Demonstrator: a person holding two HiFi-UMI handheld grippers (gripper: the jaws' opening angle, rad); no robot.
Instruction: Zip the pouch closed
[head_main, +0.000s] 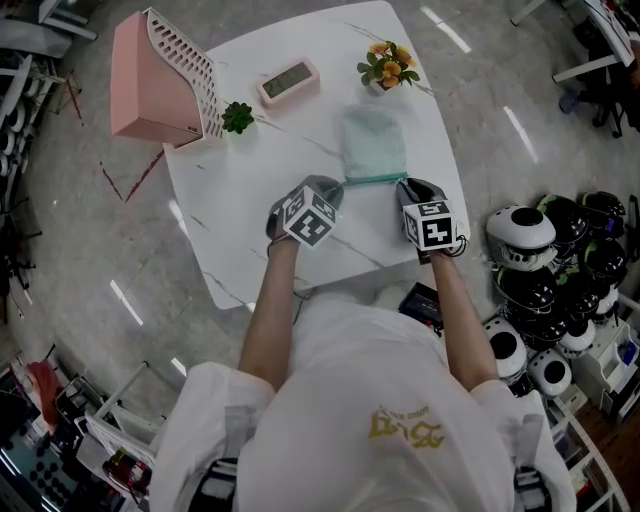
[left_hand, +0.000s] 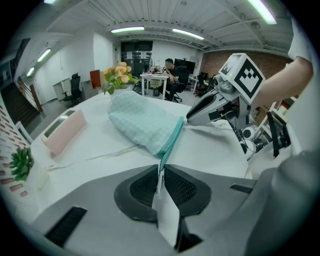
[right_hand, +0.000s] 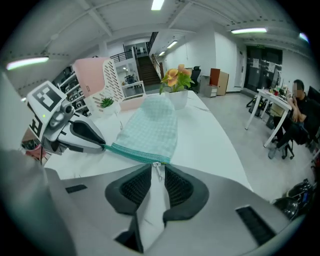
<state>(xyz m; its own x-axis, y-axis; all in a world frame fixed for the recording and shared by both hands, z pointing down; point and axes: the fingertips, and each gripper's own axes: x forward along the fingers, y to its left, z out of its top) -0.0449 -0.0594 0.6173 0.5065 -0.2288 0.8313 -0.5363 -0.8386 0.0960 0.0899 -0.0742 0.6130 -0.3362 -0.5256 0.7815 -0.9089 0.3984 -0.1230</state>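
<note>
Left claw (left_hand: 161, 171) clenched on one end of the teal zip (right_hand: 131, 152) of the pouch (head_main: 375, 143), pinning that corner. The right claw (right_hand: 158, 175) is released: its jaws stand a little apart, and the small metal pull (right_hand: 157, 169) hangs loose in the gap with neither pad pressing on it. The pouch, a pale green checked fabric, lies flat near the middle of the white surface (head_main: 250, 190), with its zip edge turned toward the person and stretched between the two claws. Beyond it stand flowers (head_main: 387, 63); a clock (head_main: 288, 81), a plant (head_main: 237, 117) and a pink rack (head_main: 160, 78) lie off to the left, well apart from the work. The slider sits at the right-hand end of the zip, and the teeth look joined along all the length that shows, so the closing stroke appears finished and the step in hand is judged to be the letting-go. Whether the last bit beneath the slider is fully shut cannot be told from these views. If a gap is left there, the next move calls for the right claw to pinch the pull again and draw it home against the left claw's hold. If not, the left claw needs only to open, and both should lift clear without dragging the light pouch.
</note>
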